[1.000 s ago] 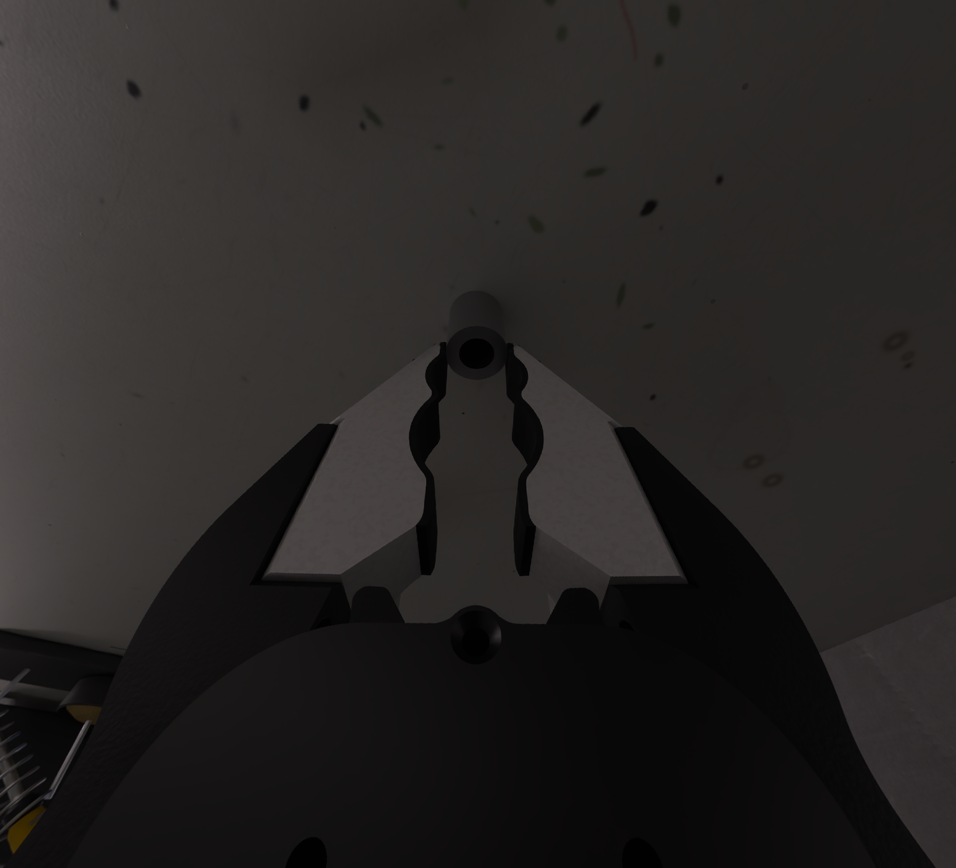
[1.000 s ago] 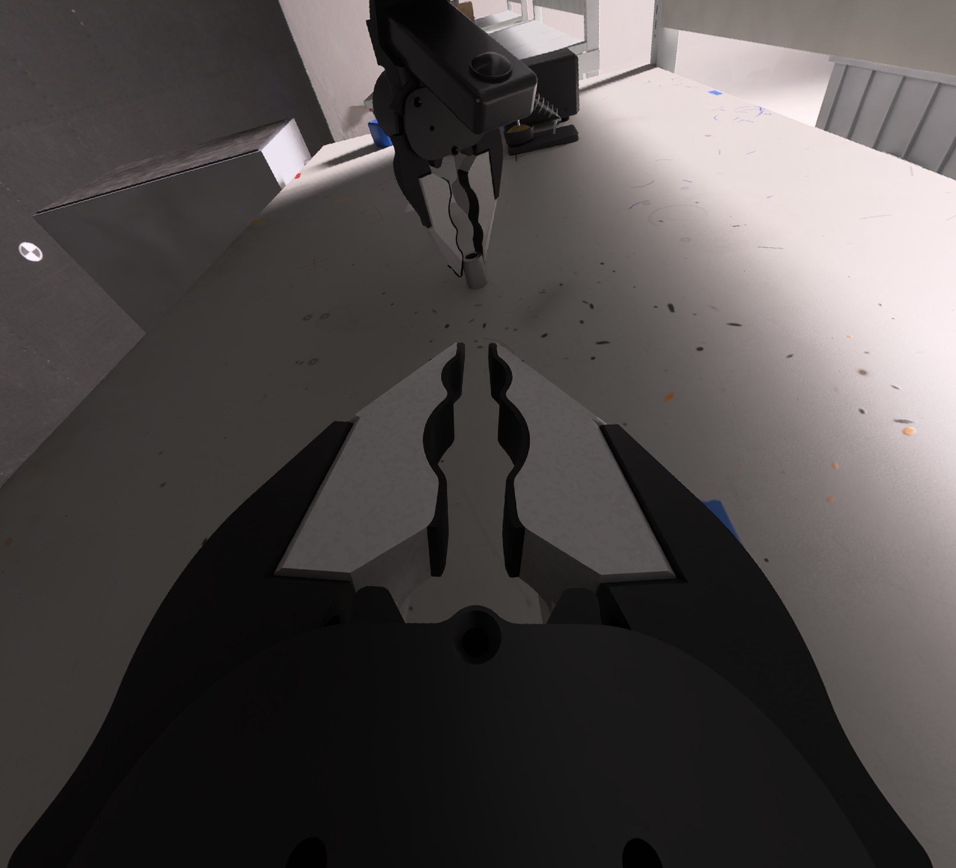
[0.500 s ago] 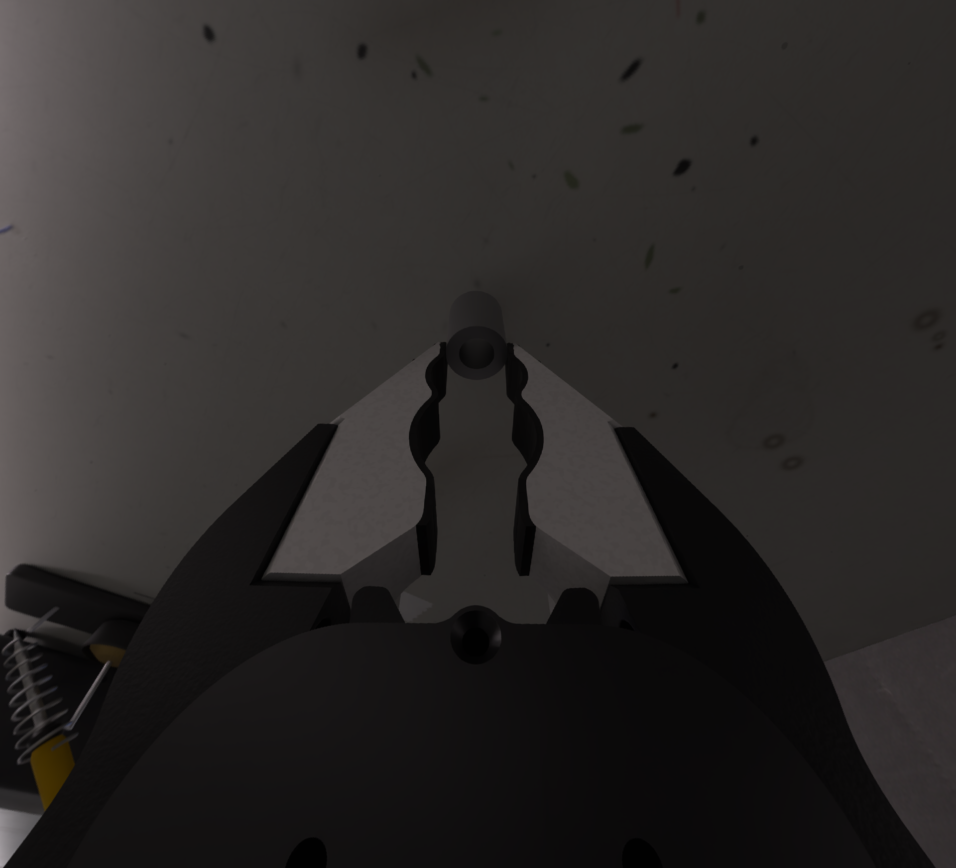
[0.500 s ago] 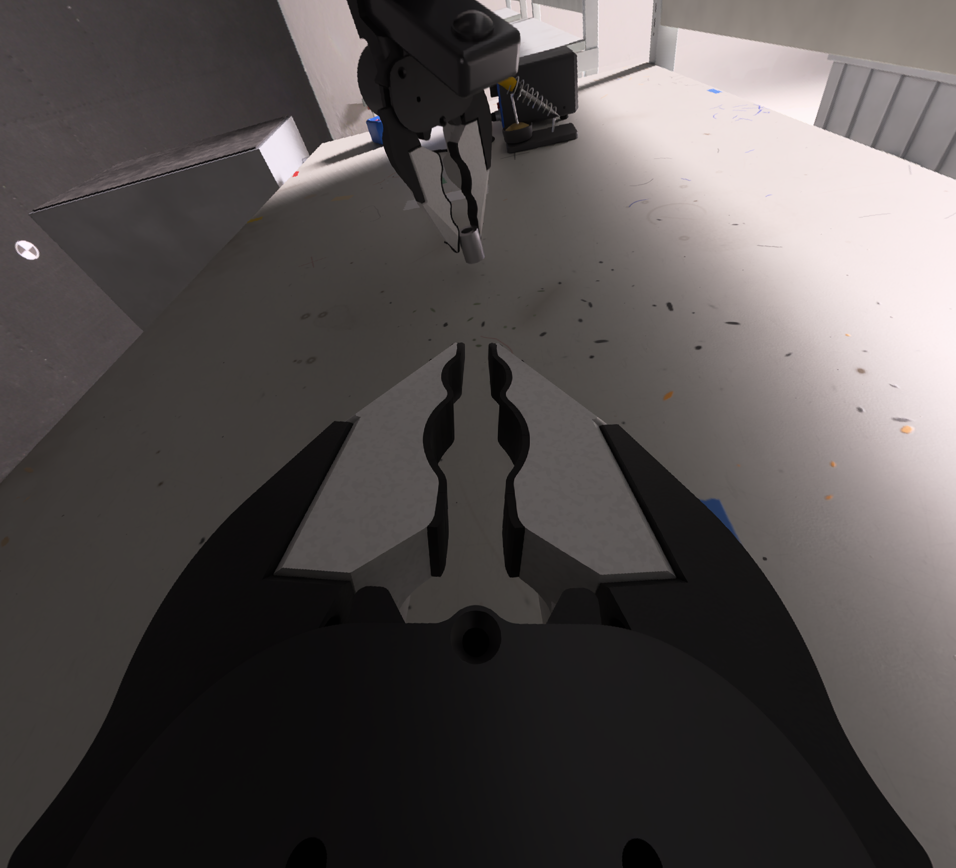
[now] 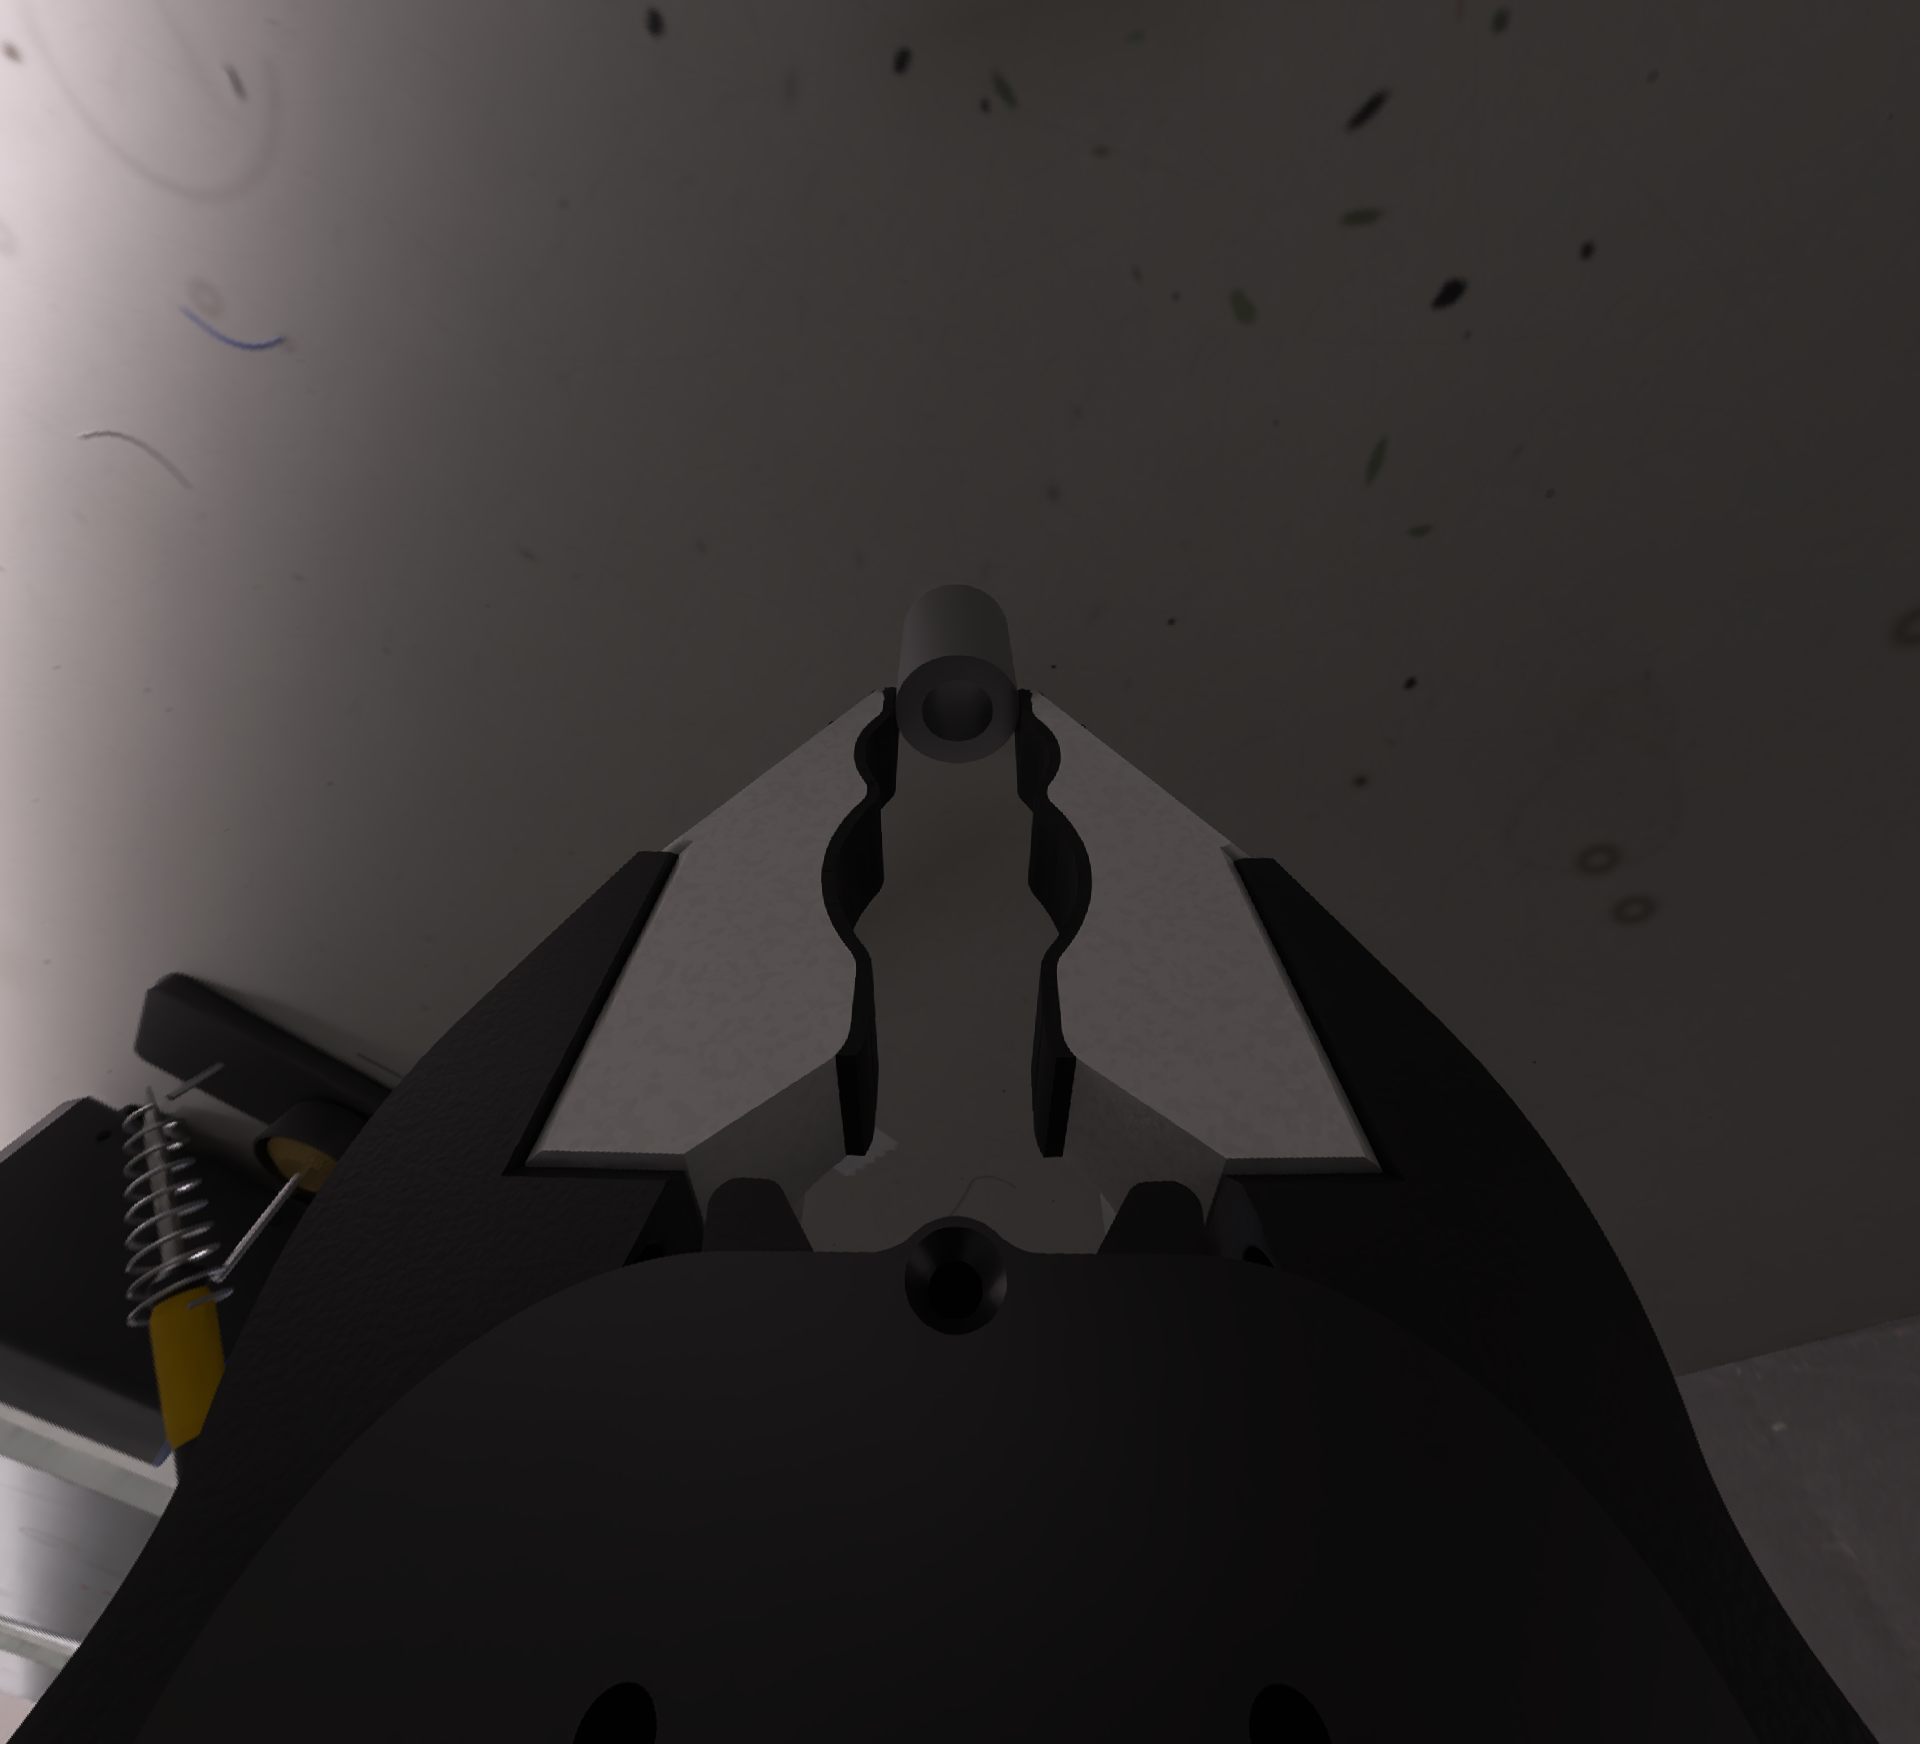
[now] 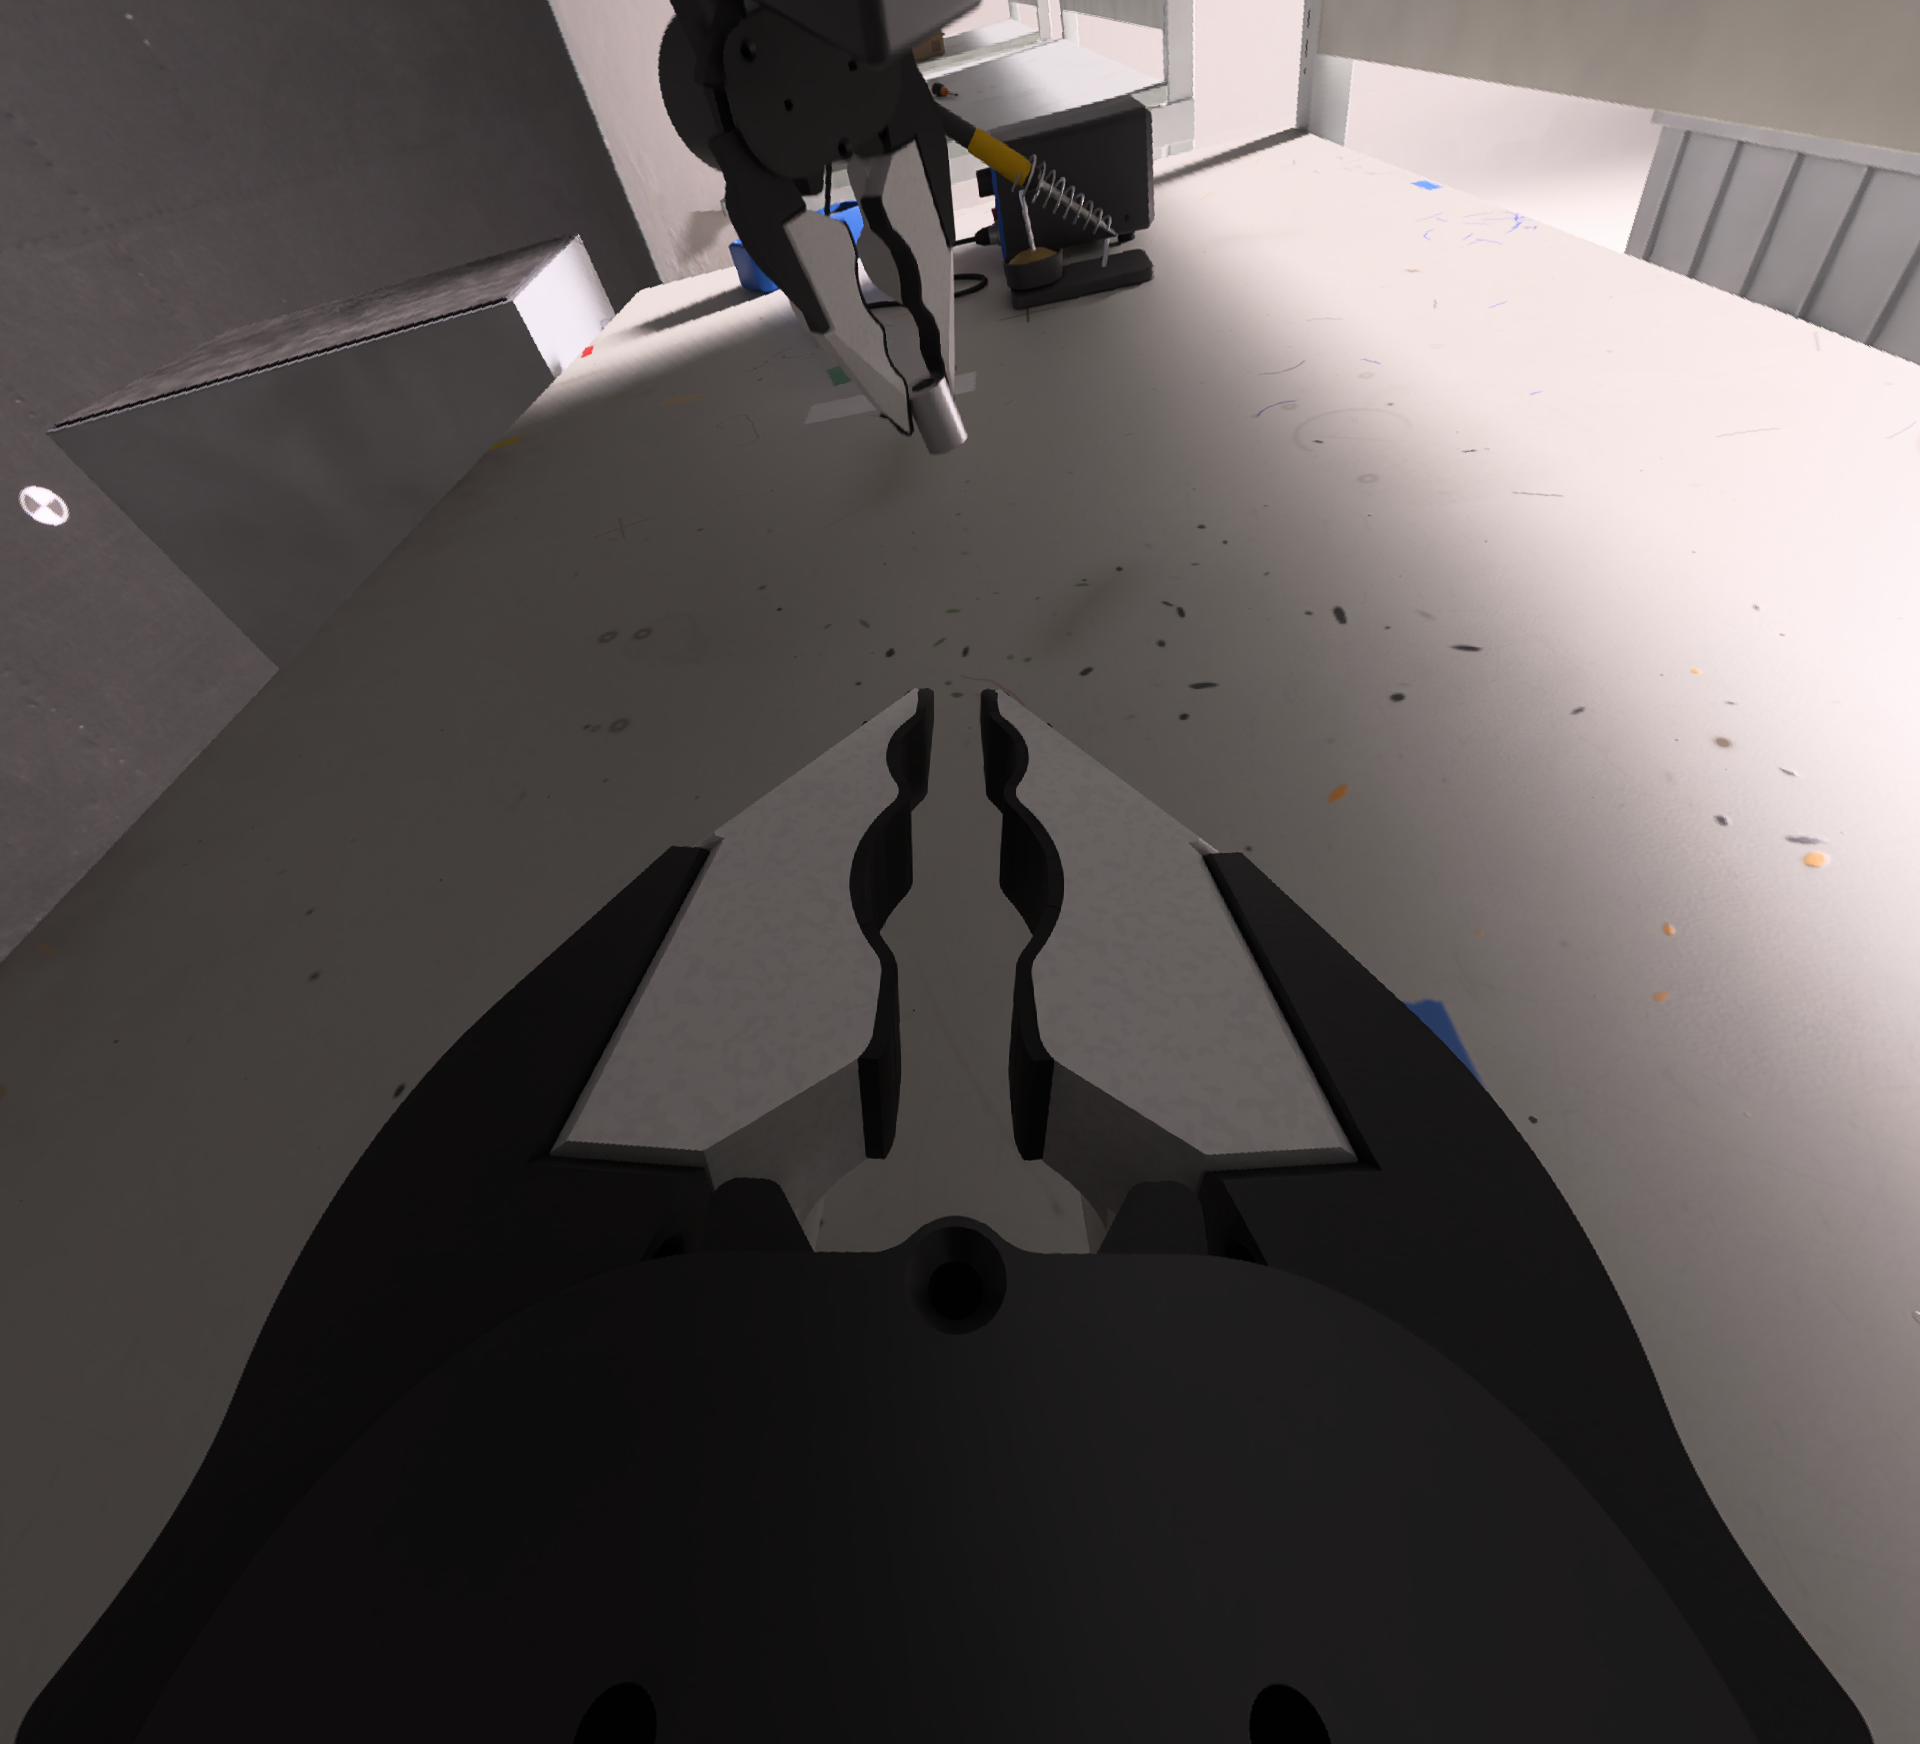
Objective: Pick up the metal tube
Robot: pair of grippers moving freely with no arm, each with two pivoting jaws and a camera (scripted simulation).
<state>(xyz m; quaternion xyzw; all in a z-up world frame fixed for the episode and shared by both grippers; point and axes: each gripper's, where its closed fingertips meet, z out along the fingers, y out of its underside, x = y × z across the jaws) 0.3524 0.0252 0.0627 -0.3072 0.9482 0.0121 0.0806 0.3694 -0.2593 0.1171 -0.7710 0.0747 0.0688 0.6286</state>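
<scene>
The short grey metal tube [image 5: 956,692] is clamped at the left gripper [image 5: 956,718] tips, clear of the speckled white table [image 6: 1351,551]. The right gripper [image 6: 954,707] is seen slightly parted, with nothing held.

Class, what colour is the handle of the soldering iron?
Yellow; the soldering iron shows best in the right wrist view.

Soldering stand [image 5: 177,1206] — half hidden behind left tongs [image 5: 956,707]; tube [image 5: 956,676] far end unseen.
</scene>
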